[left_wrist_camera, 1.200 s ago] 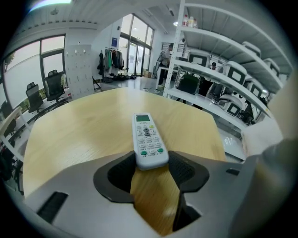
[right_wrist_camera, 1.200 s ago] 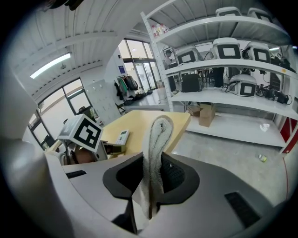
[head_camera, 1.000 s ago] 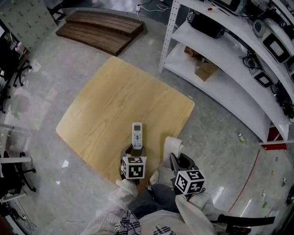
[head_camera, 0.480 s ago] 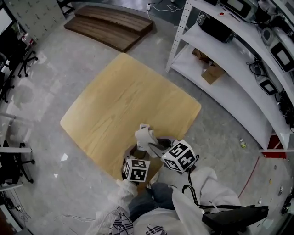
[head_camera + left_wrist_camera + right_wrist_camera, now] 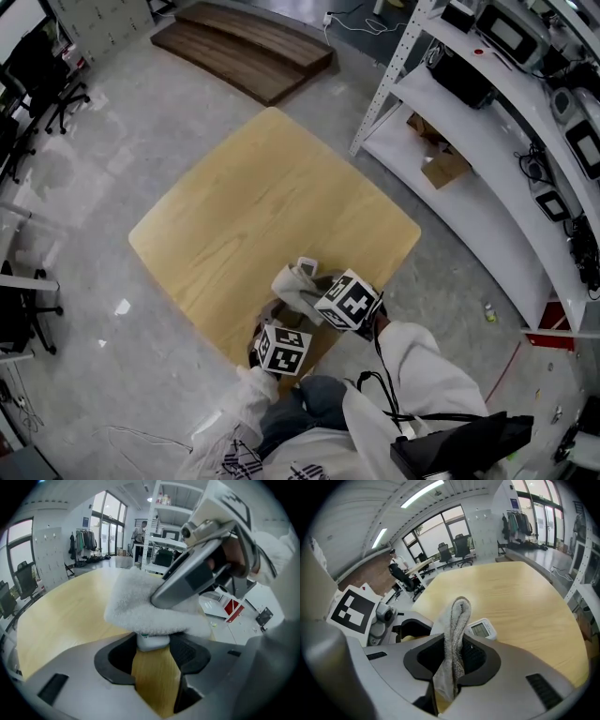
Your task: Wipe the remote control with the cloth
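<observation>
Since one second ago the right gripper has come from the side of the surface over to the remote control, and the white cloth that it carries now lies on top of the remote control. The left gripper stays at the same place.

The surface is a light wooden square with rounded corners. It stands on a grey shiny floor. White metal shelving with devices runs along the right side, dark wooden boards lie on the floor at the far end, and office chairs stand at the left.

The left gripper is closed on the near end of the remote control, with one jaw at each side of it. The right gripper is clamped on the cloth, which stands folded between its jaws.

The cloth covers most of the remote control. In the head view only its far tip shows; in the right gripper view the end with the display shows beside the cloth. The grippers and the person's sleeves hide the near edge of the surface. The shelving is cut off at the right border.

Both grippers are near the front edge of the surface. Beyond the remote control a wide stretch of wood reaches to the far corner. One post of the shelving stands near the right corner, with floor between them.
</observation>
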### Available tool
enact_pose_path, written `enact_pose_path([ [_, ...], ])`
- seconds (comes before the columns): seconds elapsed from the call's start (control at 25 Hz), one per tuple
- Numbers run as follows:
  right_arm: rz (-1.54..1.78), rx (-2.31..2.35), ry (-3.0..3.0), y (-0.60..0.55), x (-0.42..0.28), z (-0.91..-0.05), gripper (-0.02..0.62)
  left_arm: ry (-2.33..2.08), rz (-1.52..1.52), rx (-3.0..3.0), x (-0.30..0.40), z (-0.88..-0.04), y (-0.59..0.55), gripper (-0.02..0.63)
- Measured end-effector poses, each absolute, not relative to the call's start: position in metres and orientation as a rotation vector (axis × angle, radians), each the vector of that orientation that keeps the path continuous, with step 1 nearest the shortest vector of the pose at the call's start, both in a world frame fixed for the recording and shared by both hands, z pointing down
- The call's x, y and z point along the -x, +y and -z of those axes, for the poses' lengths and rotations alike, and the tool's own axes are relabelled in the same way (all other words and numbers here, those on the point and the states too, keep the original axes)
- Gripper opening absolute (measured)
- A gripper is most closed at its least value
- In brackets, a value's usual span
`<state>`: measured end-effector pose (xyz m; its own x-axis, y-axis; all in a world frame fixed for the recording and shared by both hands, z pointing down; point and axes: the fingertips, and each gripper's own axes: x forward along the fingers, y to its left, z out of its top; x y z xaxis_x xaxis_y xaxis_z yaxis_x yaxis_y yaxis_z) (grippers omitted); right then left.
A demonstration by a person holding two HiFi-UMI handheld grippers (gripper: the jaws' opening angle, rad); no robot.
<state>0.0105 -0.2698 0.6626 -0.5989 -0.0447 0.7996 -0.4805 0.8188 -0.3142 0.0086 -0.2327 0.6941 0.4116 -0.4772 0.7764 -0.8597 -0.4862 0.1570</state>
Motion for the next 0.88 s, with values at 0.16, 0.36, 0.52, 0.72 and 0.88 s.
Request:
enact_pose_path([
  [0.16, -0.767, -0.5, -2.133, -0.288, -0.022, -0.663, 0.089, -1.11, -0.918, -2.131, -0.006, -0.694, -0.231, 0.222],
  [0.36, -0.85, -0.709, -2.119, -0.318, -0.047, -0.664, 0.089, -1.107, -0.923, -2.133, -0.006, -0.692, -0.232, 0.222],
  [0.52, -0.895, -0.972, -2.054, -0.348, -0.089, -0.659, 0.089, -1.103, -0.927, -2.138, -0.008, -0.693, -0.23, 0.222],
  [0.72, -0.914, -0.781, -2.229, -0.339, -0.083, -0.627, 0.089, -1.099, -0.933, -2.136, -0.008, -0.697, -0.229, 0.222],
  [0.88, -0.846, -0.266, -2.309, -0.281, -0.03, -0.617, 0.089, -1.099, -0.938, -2.135, -0.006, -0.696, -0.228, 0.222],
])
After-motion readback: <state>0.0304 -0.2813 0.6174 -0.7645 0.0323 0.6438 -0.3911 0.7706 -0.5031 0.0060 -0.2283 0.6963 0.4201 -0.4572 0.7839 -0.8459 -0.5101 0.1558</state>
